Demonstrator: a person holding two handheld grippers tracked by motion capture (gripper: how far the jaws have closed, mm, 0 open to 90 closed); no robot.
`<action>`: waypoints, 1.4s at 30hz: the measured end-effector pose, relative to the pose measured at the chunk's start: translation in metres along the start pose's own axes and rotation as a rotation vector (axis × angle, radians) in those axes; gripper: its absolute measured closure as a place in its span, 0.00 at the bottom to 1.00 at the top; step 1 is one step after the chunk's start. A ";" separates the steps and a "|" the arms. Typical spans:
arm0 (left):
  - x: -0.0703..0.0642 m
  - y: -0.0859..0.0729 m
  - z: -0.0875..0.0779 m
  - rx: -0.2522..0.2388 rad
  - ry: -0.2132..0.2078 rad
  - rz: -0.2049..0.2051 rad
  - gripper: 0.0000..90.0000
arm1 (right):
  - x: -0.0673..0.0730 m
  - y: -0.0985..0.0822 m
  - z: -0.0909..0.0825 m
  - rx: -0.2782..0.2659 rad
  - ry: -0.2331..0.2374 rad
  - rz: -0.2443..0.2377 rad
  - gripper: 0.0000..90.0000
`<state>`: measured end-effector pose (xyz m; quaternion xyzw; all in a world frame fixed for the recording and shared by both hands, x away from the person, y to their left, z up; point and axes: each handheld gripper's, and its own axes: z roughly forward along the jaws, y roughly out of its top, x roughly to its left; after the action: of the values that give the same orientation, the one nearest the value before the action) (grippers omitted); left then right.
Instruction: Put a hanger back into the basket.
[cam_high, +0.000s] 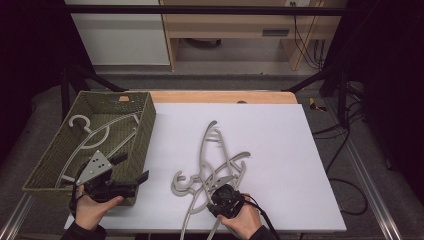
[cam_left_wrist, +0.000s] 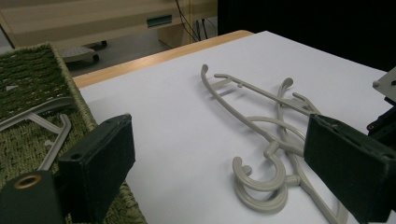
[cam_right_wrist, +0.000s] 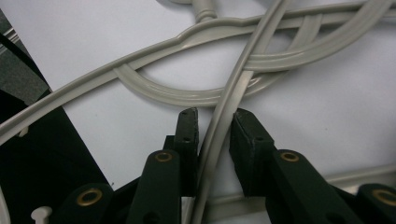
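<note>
where hangers cross, one hanger arm runs between the right hand-held gripper.

My left gripper hovers wide open, pointing toward two o'clock; my right gripper points down, jaws narrowed, a small gap remaining.

Can't really tell if the right gripper fingers actually press the grey hanger arm or just straddle it. Hanger pile partly buried under that gripper up top. Basket cut off at the left edge, hangers inside half-hidden too.
</note>
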<state>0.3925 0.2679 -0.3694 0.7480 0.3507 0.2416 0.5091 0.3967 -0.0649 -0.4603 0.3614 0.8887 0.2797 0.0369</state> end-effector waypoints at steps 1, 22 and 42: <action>0.000 0.000 0.000 0.000 0.000 0.000 0.09 | -0.001 0.000 -0.001 0.001 0.002 0.005 0.83; -0.001 0.000 0.002 0.010 -0.004 0.003 0.10 | -0.014 -0.001 -0.001 -0.020 -0.036 -0.029 0.82; -0.002 0.001 0.001 0.007 -0.006 0.013 0.10 | -0.030 -0.003 -0.016 -0.057 0.055 0.007 0.91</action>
<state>0.3920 0.2660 -0.3689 0.7528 0.3453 0.2414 0.5058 0.4123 -0.0936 -0.4529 0.3556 0.8797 0.3149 0.0217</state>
